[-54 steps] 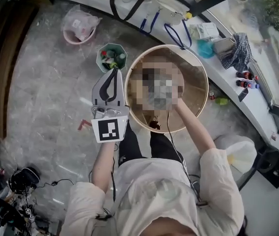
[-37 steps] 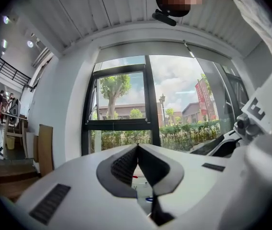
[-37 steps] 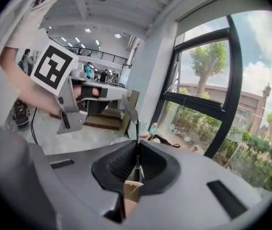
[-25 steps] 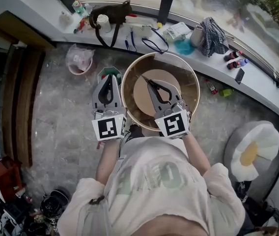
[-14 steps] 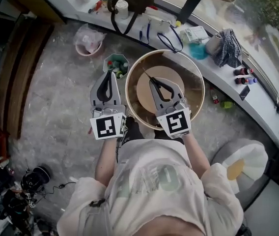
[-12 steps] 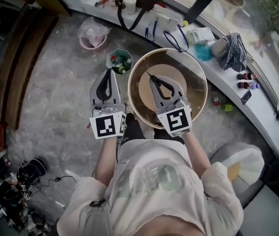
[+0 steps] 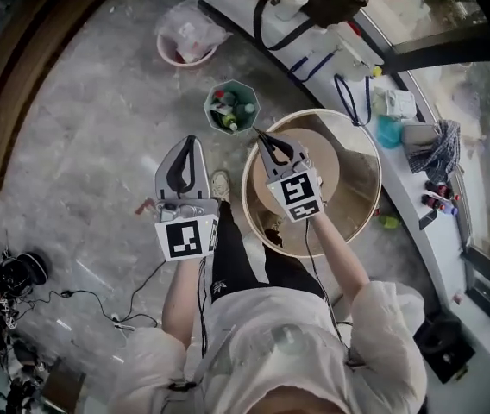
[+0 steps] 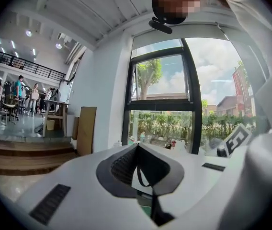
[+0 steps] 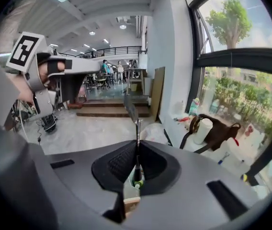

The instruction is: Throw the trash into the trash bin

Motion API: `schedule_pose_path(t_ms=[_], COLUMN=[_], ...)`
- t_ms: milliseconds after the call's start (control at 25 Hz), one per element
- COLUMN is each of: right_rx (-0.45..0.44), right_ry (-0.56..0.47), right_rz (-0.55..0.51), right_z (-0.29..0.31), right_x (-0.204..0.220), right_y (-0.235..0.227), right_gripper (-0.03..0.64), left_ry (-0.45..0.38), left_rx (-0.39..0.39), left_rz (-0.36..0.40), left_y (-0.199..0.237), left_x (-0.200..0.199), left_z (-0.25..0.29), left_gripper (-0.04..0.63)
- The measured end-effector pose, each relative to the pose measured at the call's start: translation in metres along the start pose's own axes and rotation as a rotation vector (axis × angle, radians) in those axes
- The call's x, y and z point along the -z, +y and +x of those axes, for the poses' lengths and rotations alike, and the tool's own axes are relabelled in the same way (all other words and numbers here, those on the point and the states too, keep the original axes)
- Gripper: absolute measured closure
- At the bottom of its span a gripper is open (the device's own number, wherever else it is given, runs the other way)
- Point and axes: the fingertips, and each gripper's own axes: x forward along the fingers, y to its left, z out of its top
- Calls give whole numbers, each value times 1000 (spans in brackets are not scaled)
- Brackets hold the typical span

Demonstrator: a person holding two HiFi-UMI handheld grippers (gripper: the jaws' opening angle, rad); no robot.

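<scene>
Grey floor [image 7: 81, 145] open beside green bin [image 7: 232, 108]; left gripper [image 7: 191, 141] clenched empty, right gripper [image 7: 265, 139] pinching thin stick [image 9: 136, 123]

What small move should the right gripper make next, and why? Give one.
Probably carry the right gripper a little way toward the green bin, until its tip hangs over the opening. Its jaws are shut on a thin stick, and the tip is short of the bin's rim.
</scene>
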Motion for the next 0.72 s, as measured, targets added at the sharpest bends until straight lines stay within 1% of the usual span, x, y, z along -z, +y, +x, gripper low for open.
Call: schedule_pose_path(t_ms=[120, 200, 320, 440, 480, 520, 560, 600, 720], right_rx=[-18, -16, -1, 10, 9, 8, 8, 10, 19], right_ry=[51, 96, 201, 313, 344, 370, 394, 419, 478], right_rz=[38, 56, 68, 67, 68, 68, 65, 58, 26], right_z=[81, 124, 170, 198, 205, 211, 217, 221, 227], right_x=[32, 53, 92, 126, 136, 144, 152, 160, 179], right_y=[-5, -6, -7, -8, -8, -9, -9, -9, -5], right_gripper=[601, 601, 600, 600, 589, 548, 481, 462, 461], left_ry=[-9, -11, 18, 43, 50, 55, 61, 66, 87], left_rx=[-9, -12, -6, 21, 27, 31, 34, 33, 23], left_rz=[-8, -20, -45, -57, -61, -60, -55, -49, -41], left_y=[32, 48, 64, 73, 76, 81, 86, 92, 105], left_x=[32, 52, 83, 96, 98, 100, 103, 106, 116], left_z=[36, 56, 78, 93, 96, 99, 101, 102, 101], left_gripper=[584, 584, 584, 584, 584, 584, 584, 584, 584])
